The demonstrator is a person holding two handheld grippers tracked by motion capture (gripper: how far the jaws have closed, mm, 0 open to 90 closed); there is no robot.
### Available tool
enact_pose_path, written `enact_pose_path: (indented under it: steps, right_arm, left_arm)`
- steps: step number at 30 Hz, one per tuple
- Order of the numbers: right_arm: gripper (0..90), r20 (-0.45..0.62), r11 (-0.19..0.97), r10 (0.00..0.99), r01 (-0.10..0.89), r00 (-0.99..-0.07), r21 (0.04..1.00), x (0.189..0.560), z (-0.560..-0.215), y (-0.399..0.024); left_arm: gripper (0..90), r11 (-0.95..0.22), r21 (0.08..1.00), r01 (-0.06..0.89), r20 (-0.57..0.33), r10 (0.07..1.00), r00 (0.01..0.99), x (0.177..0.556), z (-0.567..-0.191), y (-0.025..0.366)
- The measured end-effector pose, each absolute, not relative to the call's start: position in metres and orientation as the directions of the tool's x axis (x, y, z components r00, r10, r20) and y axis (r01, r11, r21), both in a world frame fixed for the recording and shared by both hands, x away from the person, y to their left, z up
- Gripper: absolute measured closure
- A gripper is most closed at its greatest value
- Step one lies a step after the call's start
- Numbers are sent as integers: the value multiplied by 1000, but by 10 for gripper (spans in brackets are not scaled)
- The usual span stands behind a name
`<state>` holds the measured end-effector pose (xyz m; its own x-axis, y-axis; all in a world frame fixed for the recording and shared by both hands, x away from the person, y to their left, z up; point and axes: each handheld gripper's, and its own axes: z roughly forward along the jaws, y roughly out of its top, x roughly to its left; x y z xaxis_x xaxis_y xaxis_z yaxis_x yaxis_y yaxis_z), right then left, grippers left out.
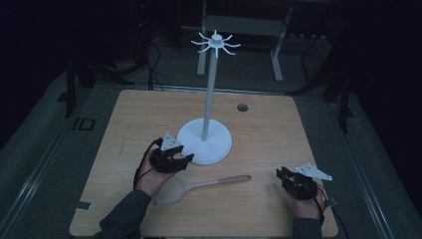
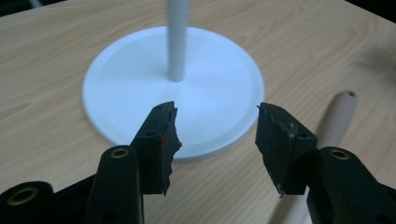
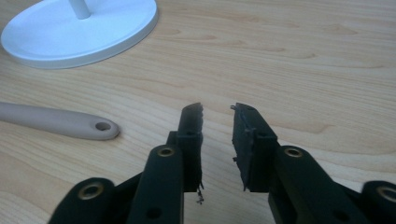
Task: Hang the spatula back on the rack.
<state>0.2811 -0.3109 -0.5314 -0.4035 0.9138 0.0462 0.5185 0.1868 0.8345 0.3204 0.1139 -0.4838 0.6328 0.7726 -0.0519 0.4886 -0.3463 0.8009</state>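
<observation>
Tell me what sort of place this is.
Probably a lab or recording workspace: a light wooden table on grey floor, dark surroundings, a metal-framed bench behind, and a white pole stand with hooks beside a beige spoon.

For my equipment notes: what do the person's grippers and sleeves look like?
Both the left gripper and right gripper are black with two jaws, brass-coloured screw holes and a grey three-cornered plate on top. Black cables trail along each wrist. The person wears dark sleeves.

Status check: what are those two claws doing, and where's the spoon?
Left gripper open, empty. Right gripper open, empty. Spoon flat on table, by white stand. Nothing blocking.
</observation>
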Motion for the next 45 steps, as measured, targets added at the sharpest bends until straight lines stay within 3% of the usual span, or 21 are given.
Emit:
enact_pose_path:
  steps: [10, 24, 37, 45]
  right_arm:
    - [673, 46, 184, 916, 520, -398, 834, 280, -532, -312]
    - [666, 43, 186, 916, 518, -399, 835, 280, -533, -312]
    - [664, 46, 189, 913, 520, -405, 833, 280, -533, -312]
    - [654, 47, 188, 913, 520, -405, 833, 279, -534, -312]
  left_arm:
    - [526, -476, 763, 437, 5, 681, 733, 329, -469, 84]
    - [587, -712, 607, 354, 96, 508, 856, 334, -469, 35]
    - [589, -825, 461, 326, 80, 404, 911, 339, -486, 9]
    - [650, -864, 395, 312, 66, 365, 929, 340, -495, -3]
